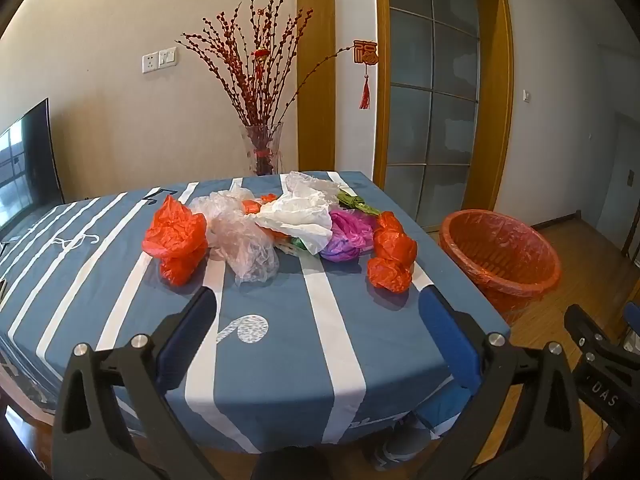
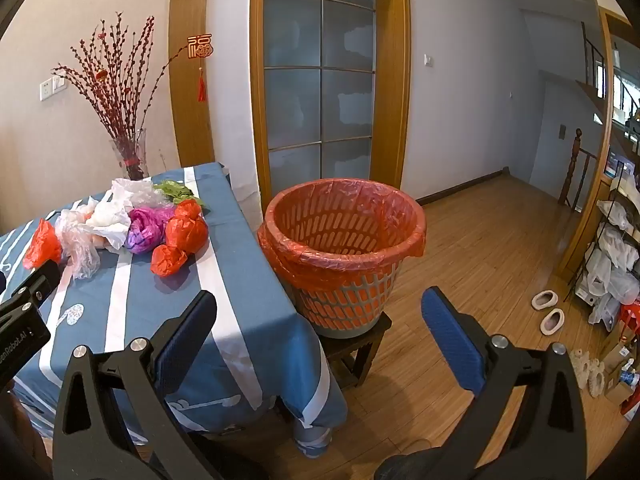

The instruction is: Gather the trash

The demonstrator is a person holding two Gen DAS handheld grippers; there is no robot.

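A heap of crumpled plastic bags lies on the blue striped tablecloth (image 1: 280, 320): an orange bag (image 1: 176, 240) at left, a clear bag (image 1: 244, 248), a white bag (image 1: 300, 216), a purple bag (image 1: 346, 236), a green bag (image 1: 354, 202) and an orange bag (image 1: 392, 256) at right. The heap also shows in the right wrist view (image 2: 136, 224). My left gripper (image 1: 320, 296) is open and empty, short of the heap. My right gripper (image 2: 320, 300) is open and empty, facing the waste basket (image 2: 344, 248), which has an orange liner and stands on a dark stool (image 2: 360, 344) beside the table.
A glass vase (image 1: 262, 148) of red branches stands behind the table. A glazed door (image 2: 320, 72) is behind the basket (image 1: 500, 256). Slippers (image 2: 548, 308) and shelves with bags (image 2: 616, 260) are at right on the wooden floor. A TV (image 1: 28, 168) is at left.
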